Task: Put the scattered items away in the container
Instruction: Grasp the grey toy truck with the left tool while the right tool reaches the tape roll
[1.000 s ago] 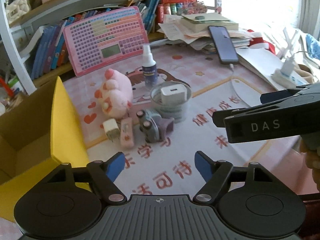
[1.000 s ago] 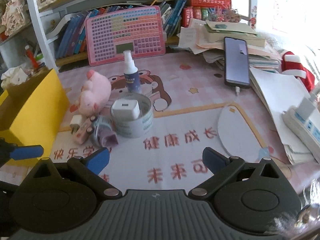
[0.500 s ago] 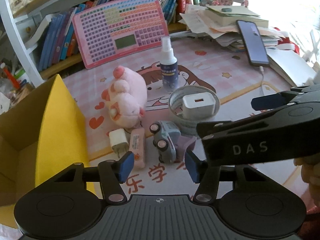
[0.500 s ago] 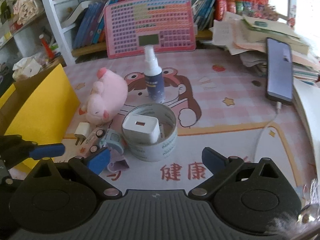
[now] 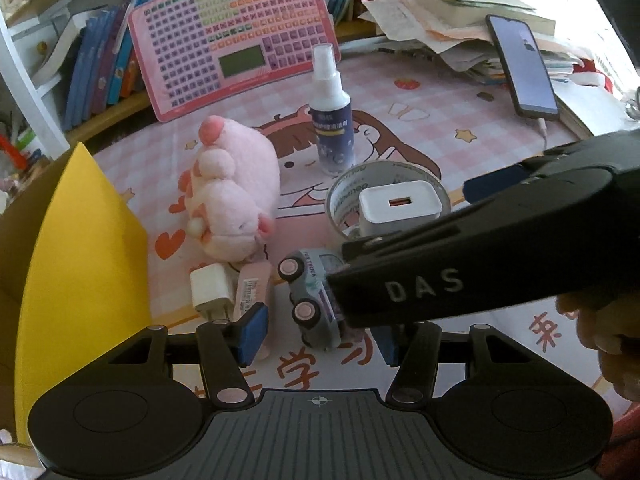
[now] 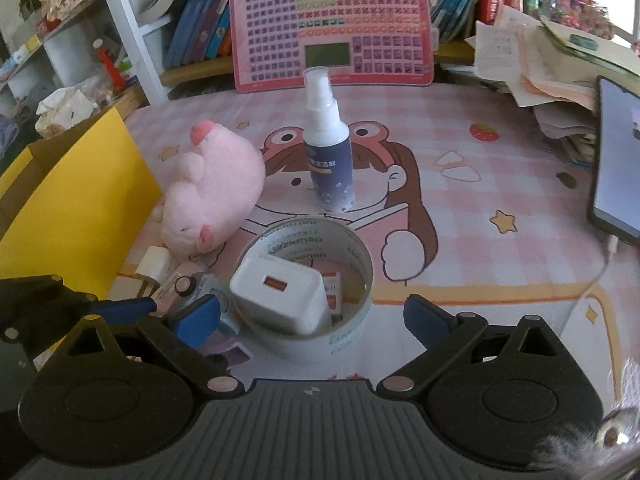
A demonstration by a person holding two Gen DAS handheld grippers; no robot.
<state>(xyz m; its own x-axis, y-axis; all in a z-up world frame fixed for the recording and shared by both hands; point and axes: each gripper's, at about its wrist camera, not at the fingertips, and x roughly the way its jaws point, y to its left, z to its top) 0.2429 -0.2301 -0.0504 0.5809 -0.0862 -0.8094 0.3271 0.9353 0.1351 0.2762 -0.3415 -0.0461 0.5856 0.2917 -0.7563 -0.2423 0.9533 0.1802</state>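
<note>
We've got the toy truck on its side, lengthwise toward us, "FUN TRUCK" readable, between our left tool's apart fingers; right tool spread too.

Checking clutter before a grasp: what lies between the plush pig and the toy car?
In the left wrist view, a small white plug and a pink eraser lie side by side between the pig and the car.

Items crowd the pink cartoon-print desk mat: a pink plush pig, white-and-navy spray bottle, clear tape roll holding a white charger cube, and a grey toy truck. The yellow cardboard box walls the left side. The mat's right half lies open up to the black phone.
</note>
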